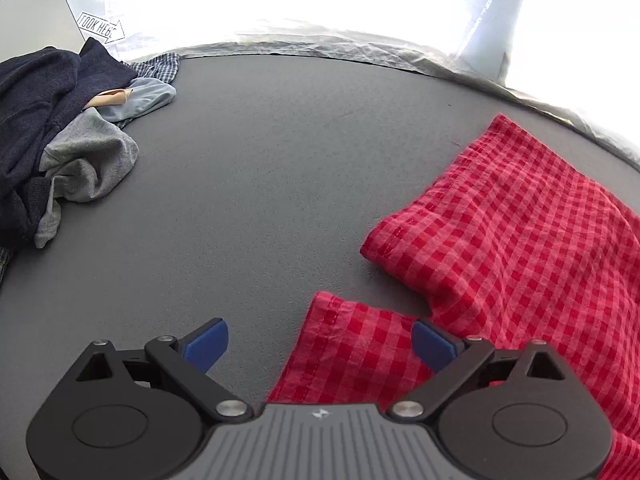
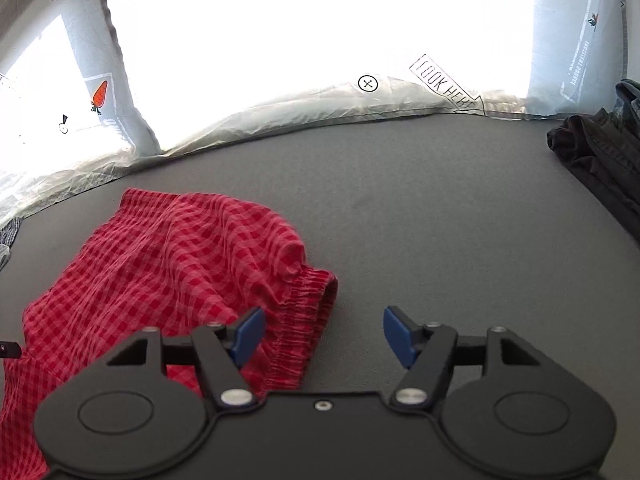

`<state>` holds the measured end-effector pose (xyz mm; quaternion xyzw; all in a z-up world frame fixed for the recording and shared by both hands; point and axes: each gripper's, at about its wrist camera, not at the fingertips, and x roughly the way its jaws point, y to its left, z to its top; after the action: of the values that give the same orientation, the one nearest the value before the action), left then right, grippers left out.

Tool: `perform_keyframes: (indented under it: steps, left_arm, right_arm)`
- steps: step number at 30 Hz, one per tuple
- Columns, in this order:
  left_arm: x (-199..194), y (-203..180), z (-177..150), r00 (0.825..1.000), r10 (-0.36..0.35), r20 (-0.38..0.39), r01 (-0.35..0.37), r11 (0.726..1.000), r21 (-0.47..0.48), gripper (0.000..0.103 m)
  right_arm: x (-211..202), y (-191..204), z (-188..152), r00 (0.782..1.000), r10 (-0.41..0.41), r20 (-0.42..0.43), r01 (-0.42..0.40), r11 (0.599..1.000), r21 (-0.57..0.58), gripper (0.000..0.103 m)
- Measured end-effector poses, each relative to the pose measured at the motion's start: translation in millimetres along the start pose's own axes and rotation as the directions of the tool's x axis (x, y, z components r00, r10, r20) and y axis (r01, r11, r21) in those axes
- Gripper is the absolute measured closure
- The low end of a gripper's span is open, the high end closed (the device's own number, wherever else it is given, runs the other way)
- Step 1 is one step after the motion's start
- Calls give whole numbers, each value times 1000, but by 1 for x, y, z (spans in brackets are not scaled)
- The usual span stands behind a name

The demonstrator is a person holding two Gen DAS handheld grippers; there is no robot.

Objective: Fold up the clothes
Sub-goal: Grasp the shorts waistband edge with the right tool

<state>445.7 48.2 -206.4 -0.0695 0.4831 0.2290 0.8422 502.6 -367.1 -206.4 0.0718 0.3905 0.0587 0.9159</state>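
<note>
Red checked shorts (image 1: 512,232) lie rumpled on the grey table (image 1: 260,184). In the left wrist view they fill the right side, with one leg hem between my fingers. My left gripper (image 1: 320,346) is open just above that hem, its blue fingertips (image 1: 208,346) wide apart and holding nothing. In the right wrist view the shorts (image 2: 160,264) lie at the left, their elastic waistband (image 2: 304,320) nearest me. My right gripper (image 2: 324,336) is open over the waistband's right end and holds nothing.
A heap of dark blue, grey and light blue clothes (image 1: 56,132) lies at the table's left. Dark olive clothes (image 2: 600,160) lie at its right. A bright white printed sheet (image 2: 320,60) rises behind the table.
</note>
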Motion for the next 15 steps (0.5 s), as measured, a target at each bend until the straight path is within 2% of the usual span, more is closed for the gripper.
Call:
perform_keyframes:
  steps: [5,7,8,11,13,15]
  left_arm:
    - [19,-9,1,999,31,-27,-30,999,27,4]
    - [21,-8,-1,999,39,-16,-38,999,27,1]
    - [21,-7,-2,999,36,-12,-36,999,29,0]
    - [23,-2,-5,1000,11,-3,-11,1000,2,0]
    - [24,3,-9,1000,-12,7,13,1000,-23,0]
    - [26,8,-13,999,-38,20,39,998,-51,0]
  right_arm:
    - [32,-5,15,998,57,-35,-58,998,-15,46]
    - [42,-4,18,996,77,-46,-79,996,-37,63]
    - [44,-3,19,996,73,-44,-75,996,-44,81]
    - [42,-3,24,999,45,1,-45,997,-62,81]
    - [40,-10,28,1000,-18,19,19,999,-27,82]
    - [45,-17,29,998,-59,-4,59,998,-5,81]
